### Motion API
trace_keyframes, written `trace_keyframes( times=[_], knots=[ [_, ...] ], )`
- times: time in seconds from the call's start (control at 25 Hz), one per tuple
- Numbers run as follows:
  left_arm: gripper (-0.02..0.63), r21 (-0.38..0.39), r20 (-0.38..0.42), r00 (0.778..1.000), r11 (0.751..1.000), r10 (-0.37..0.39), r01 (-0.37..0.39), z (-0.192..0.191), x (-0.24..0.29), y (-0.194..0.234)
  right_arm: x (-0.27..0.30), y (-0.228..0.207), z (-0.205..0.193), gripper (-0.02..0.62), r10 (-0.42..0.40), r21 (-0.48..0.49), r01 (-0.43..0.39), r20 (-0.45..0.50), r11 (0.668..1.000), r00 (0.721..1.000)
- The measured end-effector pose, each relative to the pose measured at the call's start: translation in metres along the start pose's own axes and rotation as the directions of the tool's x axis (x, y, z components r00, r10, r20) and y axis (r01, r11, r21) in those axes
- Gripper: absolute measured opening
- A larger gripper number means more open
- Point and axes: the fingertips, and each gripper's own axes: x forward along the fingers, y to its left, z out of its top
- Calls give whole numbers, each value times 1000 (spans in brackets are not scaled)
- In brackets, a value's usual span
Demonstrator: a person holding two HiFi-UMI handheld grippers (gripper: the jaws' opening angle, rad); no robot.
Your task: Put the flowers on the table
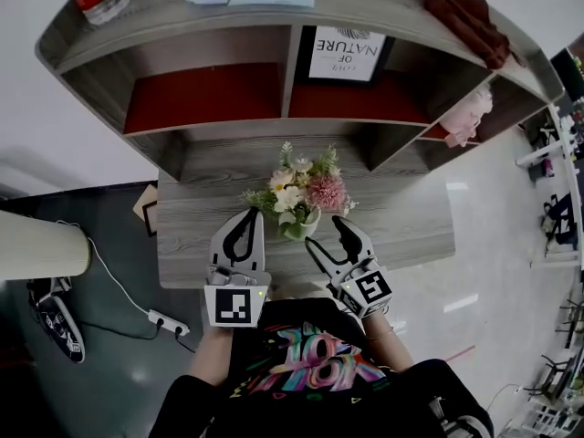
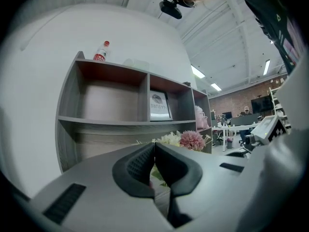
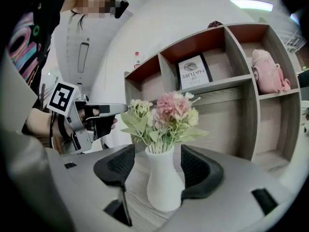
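I'm holding the right tool point(image 3: 159, 163) wide open astride the white vase point(image 3: 164, 185) of flowers point(image 3: 166, 112) standing on the worktop point(image 1: 192, 219), seemingly not touching it, with the left tool point(image 2: 154, 164) closed and empty, and I'm worrying that one pad clipping the vase could topple it.

Grey wood-grain table point(image 1: 392, 235) with 1 white vase of flowers point(image 1: 299, 203) upright near its middle
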Motion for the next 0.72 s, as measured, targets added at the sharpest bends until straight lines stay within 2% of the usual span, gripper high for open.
trace_keyframes(
  times=[0.36,0.72],
  knots=[
    [26,12,18,1000,1000,1,-1,25,-4,4,-14,-10,60,299,-39,-29,41,59,999,997],
    [26,2,22,1000,1000,20,-20,40,-7,11,-20,-26,98,295,-94,-40,98,86,994,992]
  ],
)
